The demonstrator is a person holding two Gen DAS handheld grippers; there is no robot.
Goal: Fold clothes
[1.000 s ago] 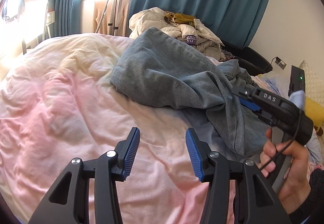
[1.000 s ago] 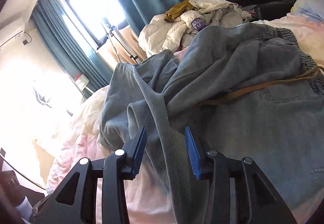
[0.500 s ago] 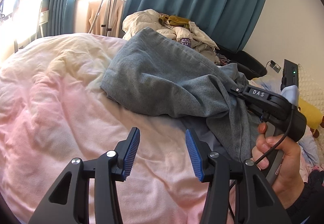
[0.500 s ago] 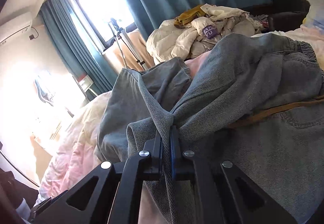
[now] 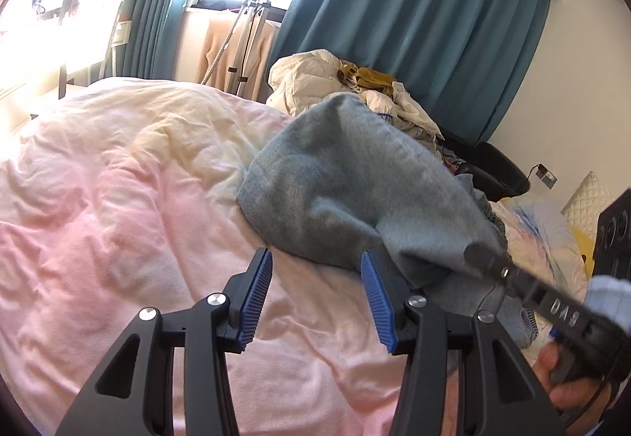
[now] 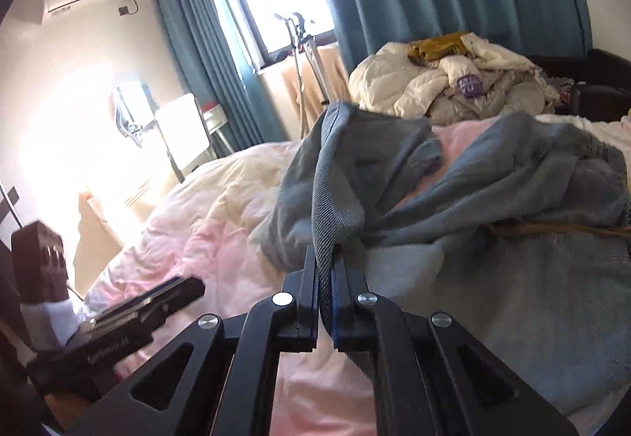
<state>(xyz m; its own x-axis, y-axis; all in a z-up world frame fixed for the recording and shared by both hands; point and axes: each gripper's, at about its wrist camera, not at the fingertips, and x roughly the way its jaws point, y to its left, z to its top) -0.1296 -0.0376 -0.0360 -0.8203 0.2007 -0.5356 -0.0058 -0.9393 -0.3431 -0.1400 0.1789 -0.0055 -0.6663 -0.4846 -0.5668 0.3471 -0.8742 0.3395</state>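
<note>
Grey-blue denim trousers (image 5: 355, 195) lie crumpled on the pink bed cover (image 5: 118, 223). In the right wrist view my right gripper (image 6: 324, 270) is shut on a fold of the trousers (image 6: 512, 278) and lifts one leg off the bed. A tan drawstring (image 6: 552, 229) lies across the cloth near the elastic waistband. My left gripper (image 5: 315, 298) is open and empty, low over the cover just in front of the trousers' near edge. The right gripper (image 5: 485, 262) shows at the right of the left wrist view, and the left gripper's body (image 6: 130, 321) at the lower left of the right wrist view.
A heap of cream and mustard clothes (image 5: 355, 89) lies beyond the trousers, before teal curtains (image 5: 414, 22). A tripod stand (image 5: 252, 38) is by the window. A black seat (image 5: 493, 172) and pillows (image 5: 583, 199) lie at the right.
My right gripper closed on a fold of the trousers and lifted it toward me, pulling the leg up. My left gripper stayed open and moved closer to the trousers.
</note>
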